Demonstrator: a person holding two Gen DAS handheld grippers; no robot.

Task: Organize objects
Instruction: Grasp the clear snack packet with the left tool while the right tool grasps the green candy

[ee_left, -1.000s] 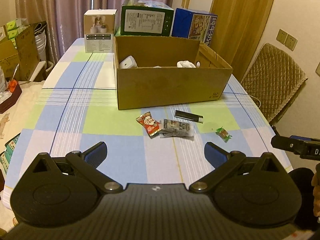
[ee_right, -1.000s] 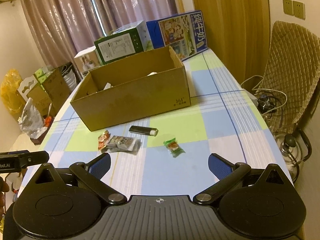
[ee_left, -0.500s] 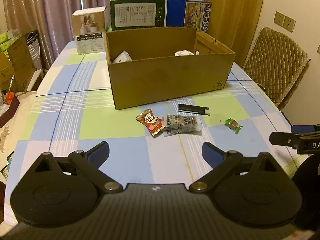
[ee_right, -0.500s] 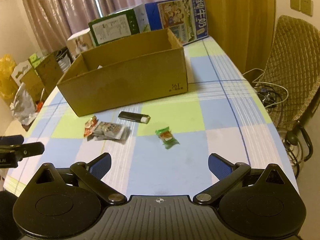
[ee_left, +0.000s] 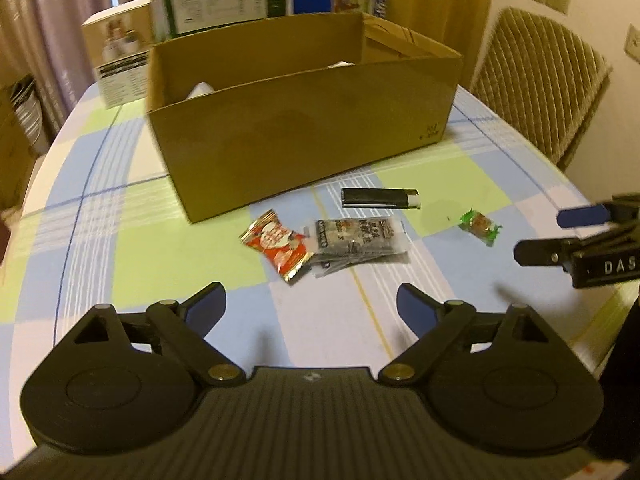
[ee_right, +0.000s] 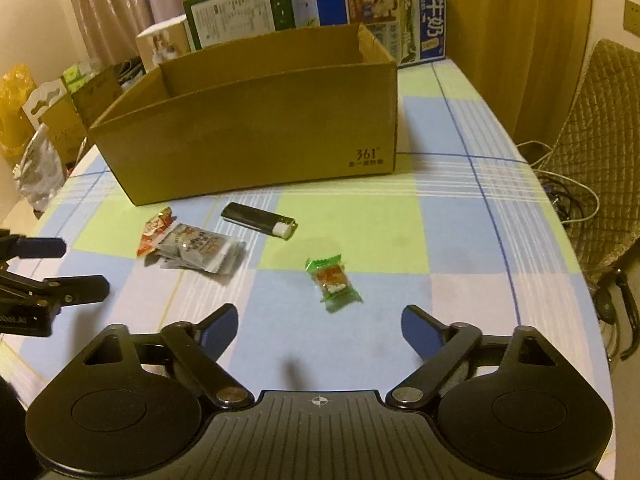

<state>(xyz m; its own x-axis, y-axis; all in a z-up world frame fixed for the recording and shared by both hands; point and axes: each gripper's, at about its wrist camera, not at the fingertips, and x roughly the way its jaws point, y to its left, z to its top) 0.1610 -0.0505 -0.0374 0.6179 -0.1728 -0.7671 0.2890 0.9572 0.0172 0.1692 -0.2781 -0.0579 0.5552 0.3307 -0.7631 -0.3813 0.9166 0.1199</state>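
Desk (ee_right: pixel 460 240): covered by a blue, green and white checked cloth; curtains and a quilted chair behind.
Cardboard box (ee_right: pixel 256 136): open-topped, at the middle of the desk; white items partly visible inside.
Cartons (ee_right: pixel 240 12): upright just behind the box.
Lighter (ee_right: pixel 259 220): black with white end, flat, just in front of the box.
Red snack packet (ee_left: pixel 278 243): flat, touching the grey packet.
Grey packet (ee_left: pixel 356 240): flat, between red packet and green candy.
Green candy (ee_right: pixel 331 278): apart, nearest the right gripper.
Left gripper (ee_left: pixel 311 304): above the near desk edge, jaws spread, empty.
Right gripper (ee_right: pixel 319 326): same height, jaws spread, empty.
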